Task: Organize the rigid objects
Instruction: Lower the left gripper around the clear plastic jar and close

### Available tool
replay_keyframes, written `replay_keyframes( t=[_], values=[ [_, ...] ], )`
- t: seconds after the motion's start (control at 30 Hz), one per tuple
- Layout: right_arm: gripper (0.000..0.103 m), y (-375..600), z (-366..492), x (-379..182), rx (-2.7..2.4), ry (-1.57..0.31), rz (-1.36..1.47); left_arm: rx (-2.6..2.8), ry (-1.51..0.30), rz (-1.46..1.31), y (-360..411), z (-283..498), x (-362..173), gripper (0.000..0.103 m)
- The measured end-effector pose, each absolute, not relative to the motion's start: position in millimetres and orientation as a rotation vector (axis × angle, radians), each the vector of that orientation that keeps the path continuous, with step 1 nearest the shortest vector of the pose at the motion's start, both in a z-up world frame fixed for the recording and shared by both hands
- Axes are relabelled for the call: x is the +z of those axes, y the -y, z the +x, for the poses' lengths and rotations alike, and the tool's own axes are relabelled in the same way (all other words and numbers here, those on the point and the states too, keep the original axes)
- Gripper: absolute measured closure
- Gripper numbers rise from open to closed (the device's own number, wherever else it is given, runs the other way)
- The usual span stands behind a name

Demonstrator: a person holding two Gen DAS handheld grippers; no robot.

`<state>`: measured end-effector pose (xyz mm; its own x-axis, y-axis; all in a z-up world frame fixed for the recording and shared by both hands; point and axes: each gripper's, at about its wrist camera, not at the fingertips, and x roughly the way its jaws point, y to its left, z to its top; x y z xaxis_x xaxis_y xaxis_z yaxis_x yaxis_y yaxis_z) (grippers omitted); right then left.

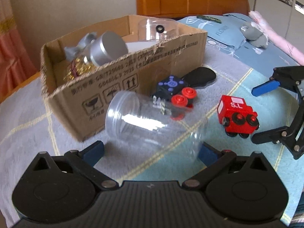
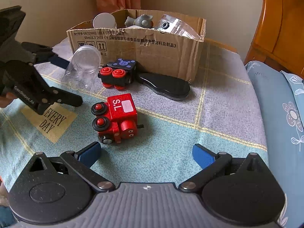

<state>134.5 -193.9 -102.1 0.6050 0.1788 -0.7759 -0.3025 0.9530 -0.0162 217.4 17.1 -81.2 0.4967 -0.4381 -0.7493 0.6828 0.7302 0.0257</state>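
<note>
Left gripper (image 1: 152, 150) flanks clear jar (image 1: 150, 121) base

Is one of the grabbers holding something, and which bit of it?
The left gripper holds the clear plastic jar by its closed bottom end, a finger on each side. The right gripper is open and holds nothing.

- Soft daylight fills both my views, shadows faint.
- White glare streaks my clear jar (image 1: 152, 121).
- The left view is blurred; edges bend, corners go black.
</note>
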Motion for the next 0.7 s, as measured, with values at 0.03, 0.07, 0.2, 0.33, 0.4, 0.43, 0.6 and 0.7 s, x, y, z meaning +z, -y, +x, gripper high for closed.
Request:
replay_keyframes(
  t=[0.03,0.07,0.2,0.33,0.4,0.43,0.6,0.7],
  values=[
    [0.0,194,134,-102,0.28,-0.877,-0.151,-0.7,-0.784,0.357,-15,217,-81,0.0],
    [0.0,193,134,-102,0.28,-0.875,-0.151,-0.705,-0.771,0.375,-13,217,-80,0.0],
    [0.0,193,133,-103,0.28,-0.869,-0.15,-0.711,-0.705,0.462,1,215,-78,0.001],
    [0.0,192,134,-104,0.276,-0.866,-0.147,-0.701,-0.671,0.497,7,208,-77,0.003],
    [0.0,192,133,-104,0.275,-0.864,-0.147,-0.695,-0.679,0.481,7,206,-76,0.005],
    [0.0,192,133,-104,0.274,-0.863,-0.147,-0.694,-0.685,0.472,6,205,-75,0.004],
    [0.0,193,132,-104,0.272,-0.859,-0.145,-0.563,-0.789,0.43,3,198,-72,0.004],
    [0.0,191,132,-103,0.266,-0.863,-0.144,-0.441,-0.862,0.365,-2,193,-68,0.005]
  ],
)
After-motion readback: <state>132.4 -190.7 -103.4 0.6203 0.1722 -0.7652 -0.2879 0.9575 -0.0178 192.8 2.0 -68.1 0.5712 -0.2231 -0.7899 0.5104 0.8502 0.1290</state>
